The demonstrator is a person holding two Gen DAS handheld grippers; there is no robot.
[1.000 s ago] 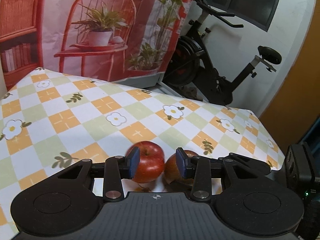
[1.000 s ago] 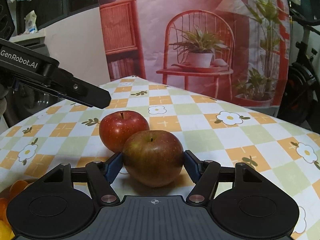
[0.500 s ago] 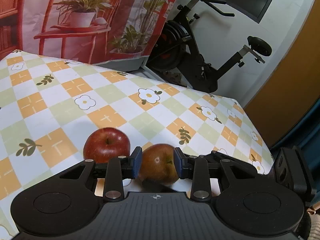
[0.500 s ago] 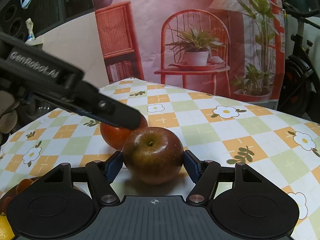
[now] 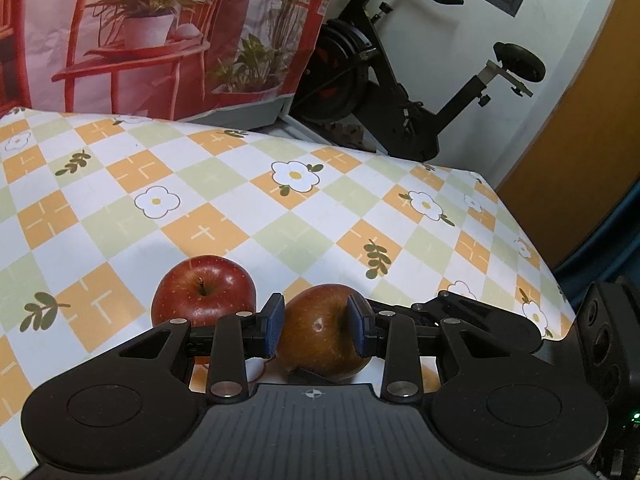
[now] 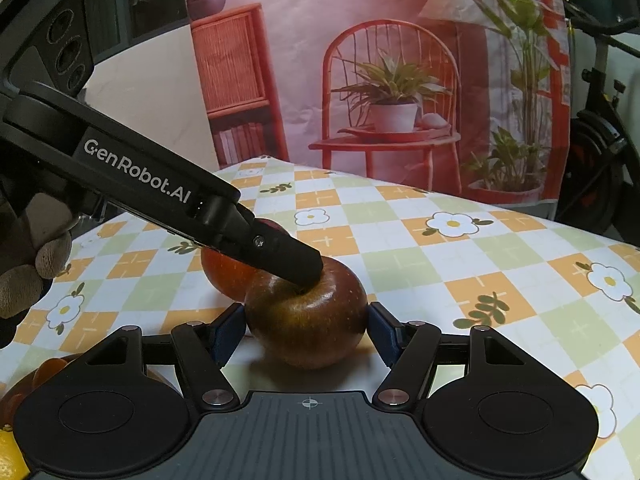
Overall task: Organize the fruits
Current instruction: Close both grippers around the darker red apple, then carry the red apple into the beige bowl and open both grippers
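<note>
Lower centre of the right wrist view: the dull brownish-red apple [image 6: 306, 320] sits on the checked floral tablecloth [image 6: 460, 264], between the right gripper [image 6: 306, 330] pads, which flank it closely; contact cannot be judged. The left gripper [image 6: 296, 266] reaches in from the upper left, its black tip over the apple's stem hollow, hiding most of the glossy bright red apple [image 6: 224, 276] behind. In the left wrist view, the left gripper [image 5: 316, 326] has its blue pads [image 5: 274, 322] pressed against the brownish apple [image 5: 320, 336], narrowly spread. The bright red apple [image 5: 204, 294] sits just left, partly cut off by the finger. Orange fruit pieces [image 6: 44, 372] peek out at lower left, mostly hidden. Open cloth [image 5: 240, 200] stretches beyond to the far edge.
</note>
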